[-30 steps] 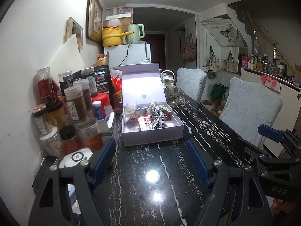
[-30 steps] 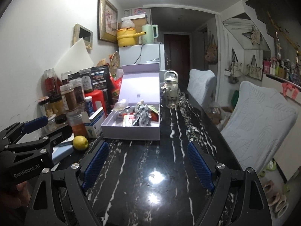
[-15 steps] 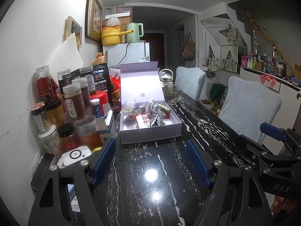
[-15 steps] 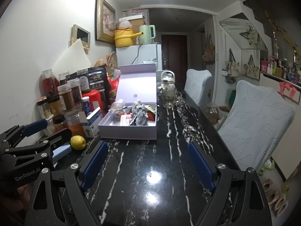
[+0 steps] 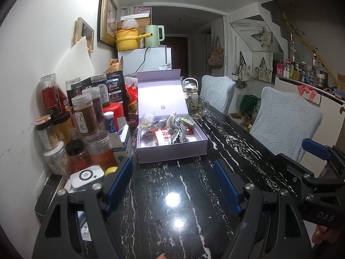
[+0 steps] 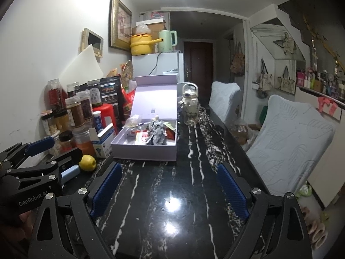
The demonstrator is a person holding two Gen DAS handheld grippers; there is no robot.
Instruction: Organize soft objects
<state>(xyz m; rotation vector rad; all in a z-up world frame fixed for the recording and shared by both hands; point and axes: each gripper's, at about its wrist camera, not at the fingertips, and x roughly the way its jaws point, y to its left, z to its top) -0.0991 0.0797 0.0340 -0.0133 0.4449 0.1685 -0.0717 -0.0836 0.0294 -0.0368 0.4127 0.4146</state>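
Checked fabric piece (image 5: 177,131) lies crumpled in the open lilac box (image 5: 172,151), among a red-printed packet (image 5: 165,138) and a clear bag (image 5: 146,118); box sits on the black marbled table (image 5: 172,194), lid standing upright behind it. Left gripper (image 5: 172,185) hangs low over bare tabletop, well short of the box, aimed at it and slightly downward, jaws apart with nothing between the blue pads. Right gripper (image 6: 170,187) alongside in the same tilted pose, jaws wide and opening further, empty too (each gripper shows at the edge of the other's view). Left of the box, a crowd of spice jars (image 5: 86,116) against the wall, a small carton (image 5: 123,140), a lemon (image 6: 87,163) just beside the box's near corner, a white round-marked device (image 5: 87,176). Behind the box a glass mug (image 5: 197,108) and a handled bottle (image 6: 189,105); two covered chairs (image 5: 286,120) along the table's right side. Nothing stands between grippers and box. Items deeper in the box are jumbled and hard to tell apart; packet print unreadable; only a sliver of the holding hand (image 5: 321,235) shows at the frame edge
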